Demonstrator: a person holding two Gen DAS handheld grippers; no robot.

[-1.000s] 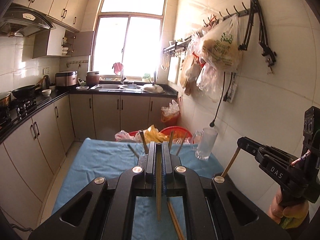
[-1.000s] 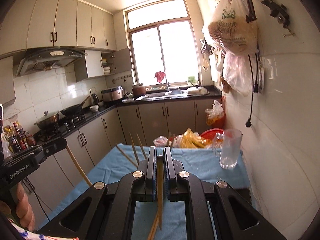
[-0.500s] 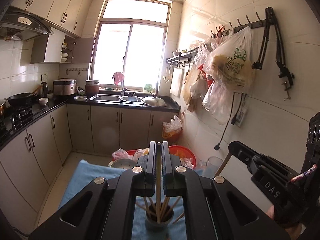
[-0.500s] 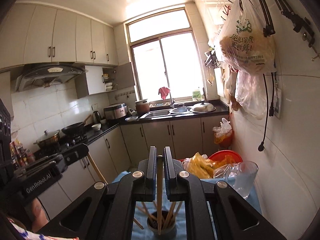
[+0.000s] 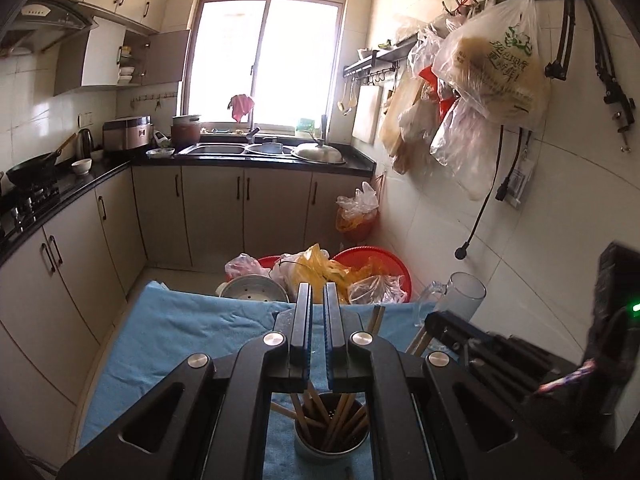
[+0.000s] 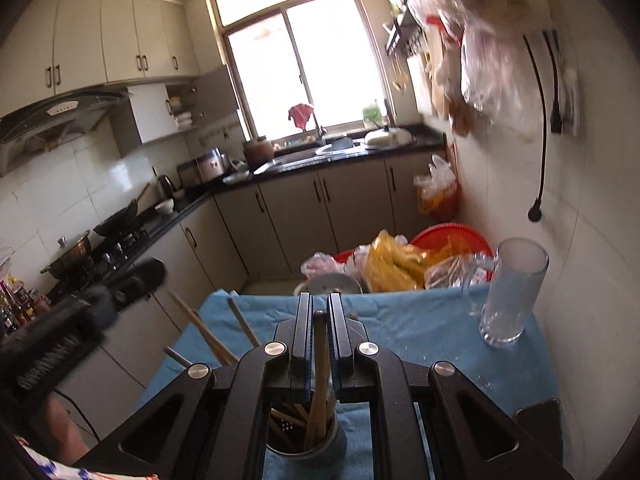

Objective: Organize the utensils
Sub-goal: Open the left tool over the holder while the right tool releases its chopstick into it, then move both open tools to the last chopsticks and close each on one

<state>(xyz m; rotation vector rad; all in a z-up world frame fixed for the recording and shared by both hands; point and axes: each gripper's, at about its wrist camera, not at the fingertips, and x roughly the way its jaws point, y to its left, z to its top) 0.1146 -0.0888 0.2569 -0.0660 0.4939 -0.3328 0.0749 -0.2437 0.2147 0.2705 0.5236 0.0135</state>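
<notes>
A metal utensil cup (image 5: 331, 436) holding several wooden chopsticks stands on the blue cloth (image 5: 192, 332), right under both grippers; it also shows in the right wrist view (image 6: 308, 440). My left gripper (image 5: 317, 304) is open a narrow gap and empty above the cup. My right gripper (image 6: 319, 312) is shut on a wooden chopstick (image 6: 319, 364) whose lower end reaches down into the cup. The right gripper shows at the right of the left wrist view (image 5: 460, 332), blurred. The left gripper shows blurred at the left of the right wrist view (image 6: 80, 312).
A tall clear glass mug (image 6: 512, 296) stands on the cloth near the tiled wall. Red basins (image 5: 372, 264) with plastic bags and a metal steamer pot (image 5: 252, 288) sit beyond the table's far edge. Plastic bags (image 5: 492, 72) hang from wall hooks on the right.
The chopstick has left my left gripper, whose jaws have parted slightly. Both grippers tilted down toward the cup. My right gripper still holds its chopstick, lowered into the cup.
</notes>
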